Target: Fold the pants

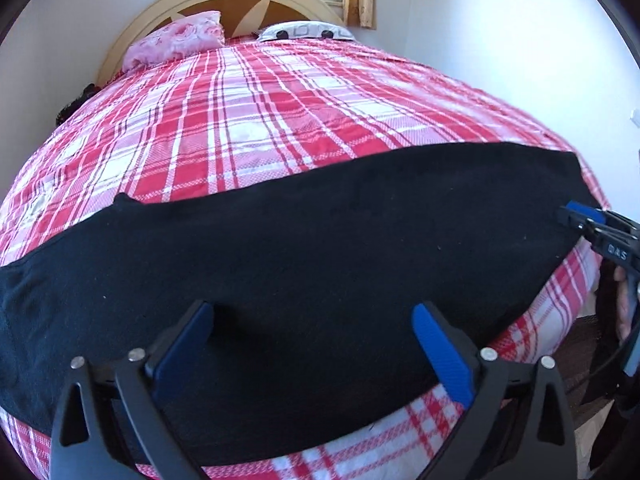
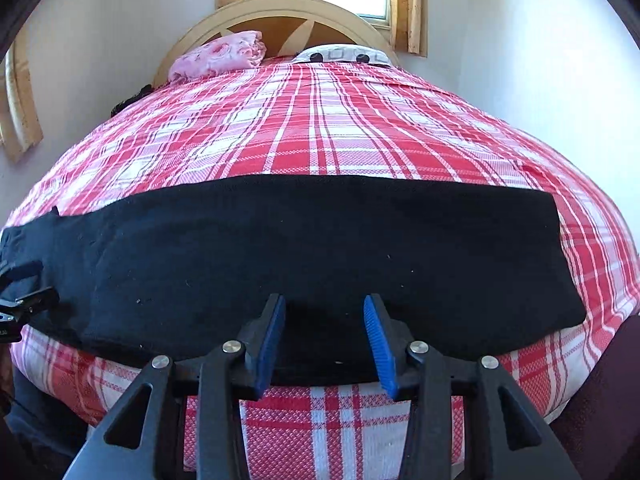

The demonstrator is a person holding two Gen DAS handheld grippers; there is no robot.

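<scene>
Black, soft, limp pants were laid lengthwise across the bed, best pinched at an end hem; both hand-held grippers, left and right, were spread, gripping nothing.

Black pants on red-and-white plaid bedspread

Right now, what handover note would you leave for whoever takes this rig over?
Left gripper: open, holds nothing.
Right gripper: open, holds nothing.
Pants: one long black strip lying flat across the near edge of the bed, under both grippers.
Done: legs appear laid one on the other.
Left: fold the strip across its length, then smooth it.
</scene>
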